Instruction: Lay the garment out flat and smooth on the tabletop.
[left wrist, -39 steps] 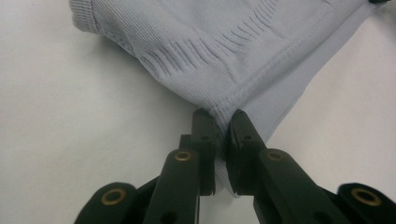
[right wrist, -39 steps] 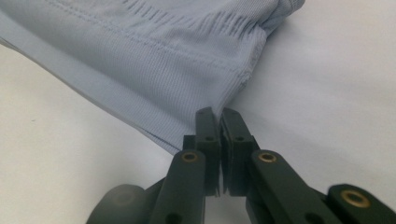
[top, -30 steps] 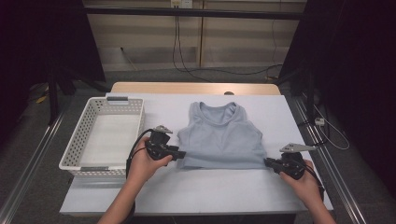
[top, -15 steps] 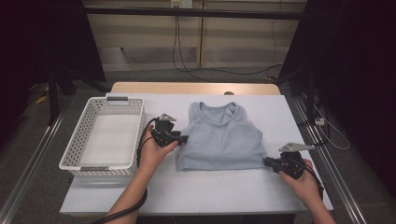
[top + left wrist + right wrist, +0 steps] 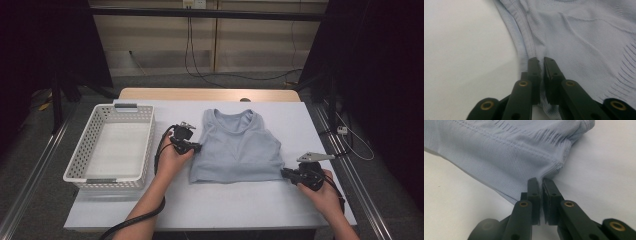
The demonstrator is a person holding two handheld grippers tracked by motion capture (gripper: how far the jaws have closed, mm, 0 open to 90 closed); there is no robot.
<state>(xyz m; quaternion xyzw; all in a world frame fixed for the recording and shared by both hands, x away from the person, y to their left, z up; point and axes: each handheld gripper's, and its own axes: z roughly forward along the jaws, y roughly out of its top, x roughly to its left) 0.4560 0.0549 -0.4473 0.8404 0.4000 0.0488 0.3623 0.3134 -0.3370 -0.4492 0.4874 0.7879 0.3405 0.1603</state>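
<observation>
- The light blue tank top (image 5: pixel 236 148) lies flat on the white table (image 5: pixel 225 205), right of the white basket (image 5: pixel 75 167).
- Left gripper (image 5: pixel 192 147) pinches its left edge.
- Right gripper (image 5: pixel 286 173) pinches its bottom right corner.

We noted a pale blue ribbed tank top (image 5: pixel 235 147) on a white bench (image 5: pixel 210 205), a white lattice-walled basket (image 5: pixel 111 147), and black jaws with brass-coloured rivets.
</observation>
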